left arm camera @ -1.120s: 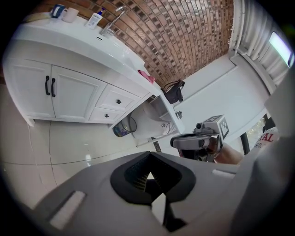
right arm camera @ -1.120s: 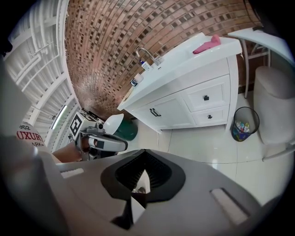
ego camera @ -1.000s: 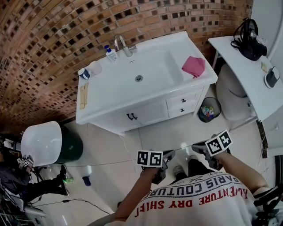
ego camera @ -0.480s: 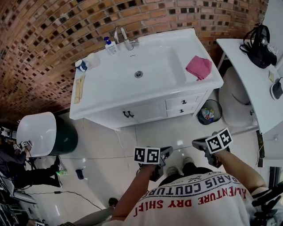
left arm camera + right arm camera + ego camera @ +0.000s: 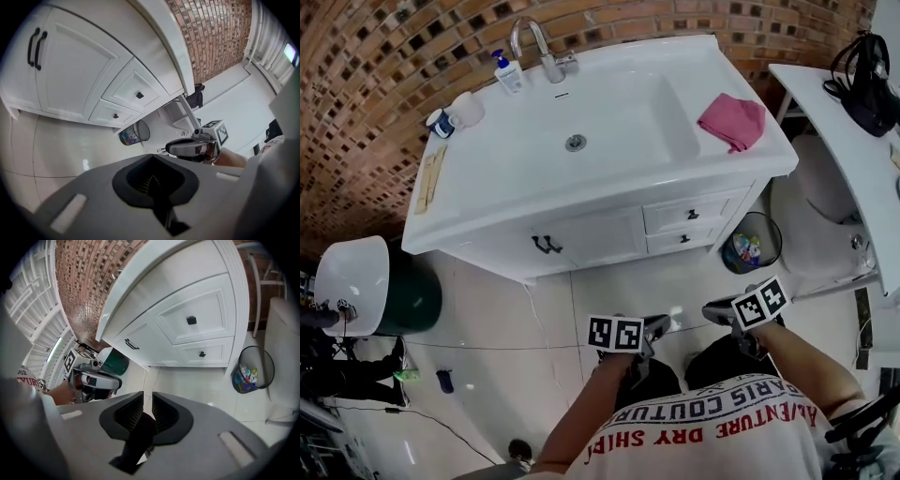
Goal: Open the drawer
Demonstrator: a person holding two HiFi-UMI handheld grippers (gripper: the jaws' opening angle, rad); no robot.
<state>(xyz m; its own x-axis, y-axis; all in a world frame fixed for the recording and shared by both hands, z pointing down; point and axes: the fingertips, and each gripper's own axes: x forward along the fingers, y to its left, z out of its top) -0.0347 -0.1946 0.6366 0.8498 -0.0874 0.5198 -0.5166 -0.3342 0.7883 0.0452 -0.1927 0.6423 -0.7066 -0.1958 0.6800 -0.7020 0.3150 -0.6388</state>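
The white vanity [image 5: 581, 202] has two small drawers at its right end, an upper drawer [image 5: 692, 215] and a lower drawer [image 5: 682, 238], each shut and bearing a dark knob. Both show in the right gripper view, the upper drawer [image 5: 191, 320] above the lower drawer [image 5: 202, 354], and in the left gripper view as upper drawer [image 5: 139, 95] and lower drawer [image 5: 115, 116]. My left gripper [image 5: 649, 330] hangs over the floor tiles, shut and empty [image 5: 151, 161]. My right gripper [image 5: 719, 311] is beside it, well short of the drawers; its jaws [image 5: 147, 394] are opening with a narrow gap and nothing between them.
Double cabinet doors with dark handles [image 5: 546, 246] sit left of the drawers. A wire waste bin [image 5: 746, 246] stands right of the vanity, near a white table [image 5: 848, 150]. A pink cloth [image 5: 731, 122] and soap bottle [image 5: 508, 72] lie on the countertop. A white stool [image 5: 352, 281] is at left.
The vanity has grown larger and shifted left in the head view as I came closer and lower. Both grippers stay side by side before my body.
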